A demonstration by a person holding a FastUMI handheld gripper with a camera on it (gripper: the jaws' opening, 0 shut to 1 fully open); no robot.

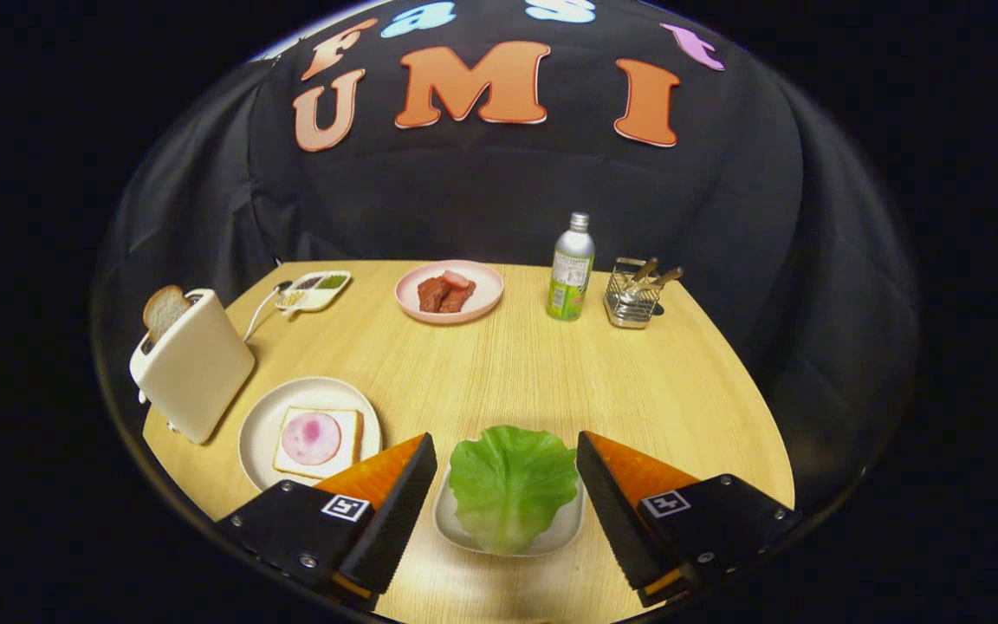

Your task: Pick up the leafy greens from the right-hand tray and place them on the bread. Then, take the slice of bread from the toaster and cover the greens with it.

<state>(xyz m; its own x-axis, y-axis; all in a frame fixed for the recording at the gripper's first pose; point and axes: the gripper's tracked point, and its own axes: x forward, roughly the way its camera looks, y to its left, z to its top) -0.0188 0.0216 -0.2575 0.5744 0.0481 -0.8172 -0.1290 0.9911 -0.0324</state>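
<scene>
Lettuce leaf (512, 485) lies between the wide-spread claw (506, 451) fingers

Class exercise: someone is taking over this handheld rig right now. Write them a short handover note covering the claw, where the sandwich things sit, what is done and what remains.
Claw: open, fingers either side of the lettuce leaf, not touching it.
Lettuce leaf: lying on its small white tray, between the fingers.
Bread with ham slice: on the cream plate, beside the claw's left finger.
Toaster: beyond that plate, a bread slice standing up out of its slot.
Done: nothing moved yet.
Left: grip the leaf, lay it on the ham bread, then pull the toaster slice and cover the greens.
</scene>
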